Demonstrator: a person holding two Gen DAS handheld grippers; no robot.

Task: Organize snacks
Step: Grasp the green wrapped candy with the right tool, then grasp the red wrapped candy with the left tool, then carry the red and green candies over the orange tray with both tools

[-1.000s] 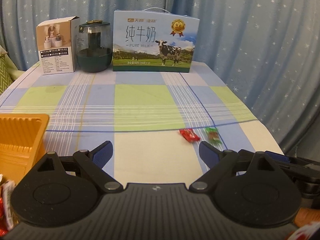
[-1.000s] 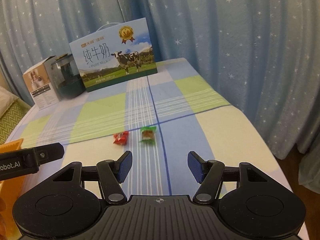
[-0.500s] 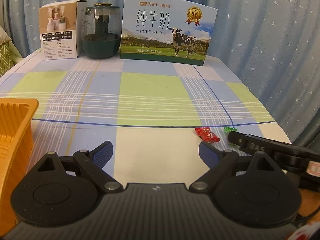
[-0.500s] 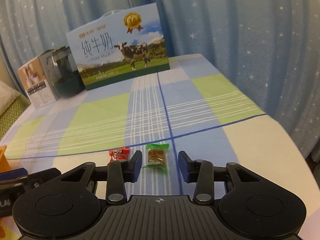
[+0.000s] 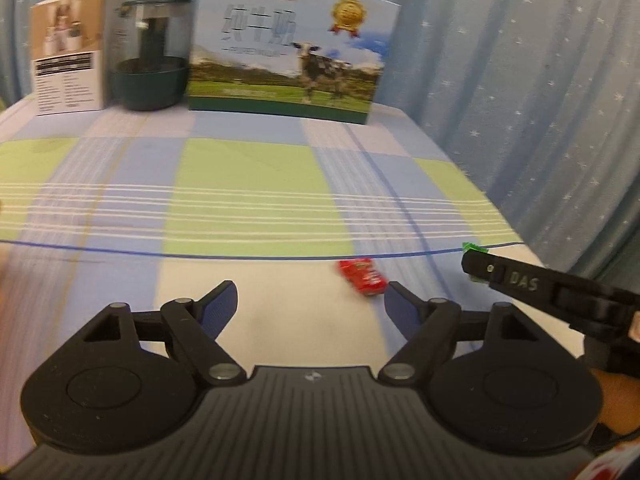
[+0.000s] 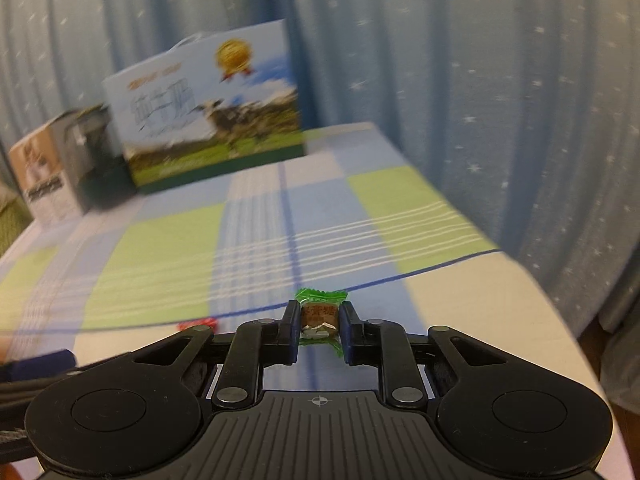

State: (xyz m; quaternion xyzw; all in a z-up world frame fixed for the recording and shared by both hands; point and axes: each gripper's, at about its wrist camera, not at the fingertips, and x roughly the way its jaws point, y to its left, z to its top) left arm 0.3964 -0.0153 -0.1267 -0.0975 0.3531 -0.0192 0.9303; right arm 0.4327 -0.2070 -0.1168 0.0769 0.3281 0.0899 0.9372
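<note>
A green-wrapped candy sits pinched between the pads of my right gripper, which is shut on it just above the checked tablecloth. A corner of that green wrapper peeks out behind the right gripper's finger in the left wrist view. The red-wrapped candy lies on the cloth just ahead of my left gripper's right finger; in the right wrist view the red candy shows at the left. My left gripper hovers low over the cloth, its jaws closing with nothing between them.
At the table's far edge stand a milk carton box, a dark green glass jar and a small white-brown box. Star-patterned blue curtains hang behind and to the right. The table edge drops off at the right.
My right gripper came forward and down and shut on the green candy. My left gripper moved toward the red candy and narrowed a little; the orange tray left its view.
</note>
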